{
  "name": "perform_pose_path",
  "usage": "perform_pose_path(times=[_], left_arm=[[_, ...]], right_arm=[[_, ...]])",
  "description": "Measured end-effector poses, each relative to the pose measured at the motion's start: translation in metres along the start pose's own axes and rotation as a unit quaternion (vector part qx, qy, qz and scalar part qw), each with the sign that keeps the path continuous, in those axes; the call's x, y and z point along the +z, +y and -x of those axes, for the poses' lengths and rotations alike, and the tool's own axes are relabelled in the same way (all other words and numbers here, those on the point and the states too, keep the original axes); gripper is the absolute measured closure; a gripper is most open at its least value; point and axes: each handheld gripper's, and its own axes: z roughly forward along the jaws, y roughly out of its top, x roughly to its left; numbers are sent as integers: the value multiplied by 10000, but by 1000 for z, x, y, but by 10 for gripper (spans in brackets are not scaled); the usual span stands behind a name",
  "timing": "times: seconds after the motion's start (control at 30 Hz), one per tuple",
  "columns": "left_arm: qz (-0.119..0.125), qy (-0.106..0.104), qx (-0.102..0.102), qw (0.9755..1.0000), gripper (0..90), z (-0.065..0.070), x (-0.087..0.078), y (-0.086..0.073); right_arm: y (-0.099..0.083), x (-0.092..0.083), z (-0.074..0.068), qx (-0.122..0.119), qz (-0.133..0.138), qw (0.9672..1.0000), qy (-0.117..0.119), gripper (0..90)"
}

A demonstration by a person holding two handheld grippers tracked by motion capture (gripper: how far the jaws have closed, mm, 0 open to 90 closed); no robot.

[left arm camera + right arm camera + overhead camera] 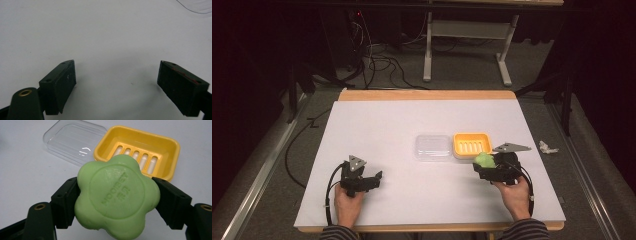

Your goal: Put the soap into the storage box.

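Green flower-shaped soap bar (117,197) sits clamped in the right gripper (488,162), near the tabletop's right edge, at the near rim of the yellow soap dish (472,144). The right gripper view shows both pads pressing on opposite lobes of the bar, jaws about half open with the bar's width filling the gap. Stamped face points at the camera.

Handling judgement: the bar looks solid and stiff, light enough for one gripper, with a waxy, likely slippery surface. The scalloped edge helps, since pads seated in the notches between lobes should resist twisting better than pads on the lobe crowns. Current hold seems to sit across the widest part, so moderate squeeze is enough; too much could dent the soap, too little and it may rotate or slide out when tilted.

The dish is open, slotted floor bare, and lies toward the right of the tabletop's middle. The clear lid (432,146) lies flat touching the dish's left side. The bar probably fits the dish flat, face up.

Left gripper (374,180) rests near the front left part of the tabletop (377,120), well apart from the dish. The left gripper view shows its jaws wide apart, nothing between them, bare white surface below.
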Motion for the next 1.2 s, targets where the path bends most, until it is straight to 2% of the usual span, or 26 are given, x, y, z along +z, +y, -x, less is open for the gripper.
perform_pose_path(times=[0.23, 0.47, 1.2], left_arm=[[-10, -3, -16, 10000, 159, 0, 0, 0], [0, -16, -15, 10000, 159, 0, 0, 0], [6, -10, -5, 10000, 159, 0, 0, 0]], right_arm=[[10, 0, 5, 23, 27, 10000, -50, 271], [19, 0, 7, -66, 18, 9999, -134, 271], [40, 21, 19, 46, -112, 9996, -254, 271]])
